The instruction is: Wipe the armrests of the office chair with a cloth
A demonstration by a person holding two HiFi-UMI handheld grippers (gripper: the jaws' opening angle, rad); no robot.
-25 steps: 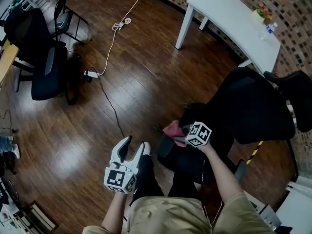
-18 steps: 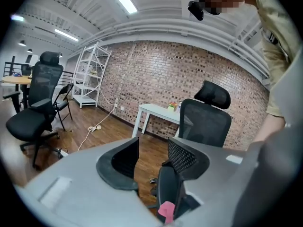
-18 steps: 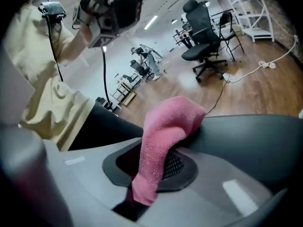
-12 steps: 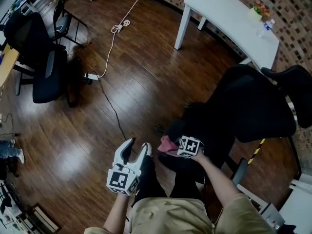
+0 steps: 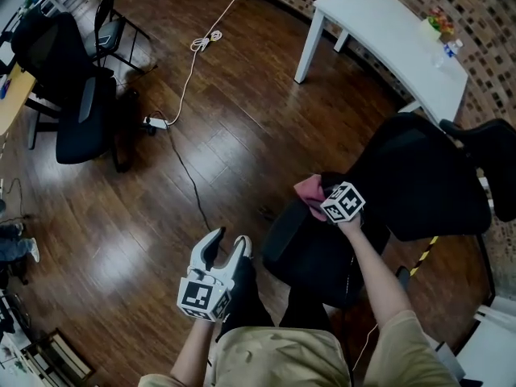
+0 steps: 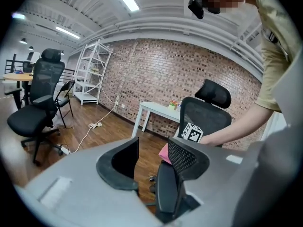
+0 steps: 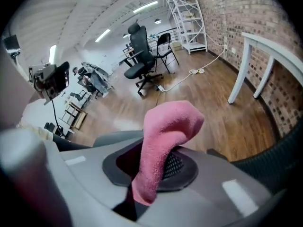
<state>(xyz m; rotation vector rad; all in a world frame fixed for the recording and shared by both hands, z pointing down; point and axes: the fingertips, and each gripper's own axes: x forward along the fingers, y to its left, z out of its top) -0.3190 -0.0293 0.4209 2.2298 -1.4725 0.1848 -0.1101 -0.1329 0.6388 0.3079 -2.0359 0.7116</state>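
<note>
Since half a second earlier, the right gripper (image 5: 322, 193) had slid with the cloth (image 5: 308, 188) from the near end of the armrest (image 5: 276, 240) to its far end, beside the seat back. Its jaws were clamped on the cloth, a pink terry piece with a nubbly nap; in the right gripper view it rose between the ribbed pads as a thick folded tongue and curled over at the top. Whether the cloth pressed on the armrest could not be told from the head view. That armrest was a long, rounded black pad, smooth and faintly glossy. It belonged to a black chair (image 5: 419, 176) with a mesh back and a headrest.

Low and to the left, the left gripper (image 5: 226, 243) had kept its place, pale grey jaws apart with nothing between them. Dark glossy plank floor (image 5: 242, 127) lay beneath, crossed by a thin white cable (image 5: 187, 75), with a white rectangular table (image 5: 387, 35) beyond.
</note>
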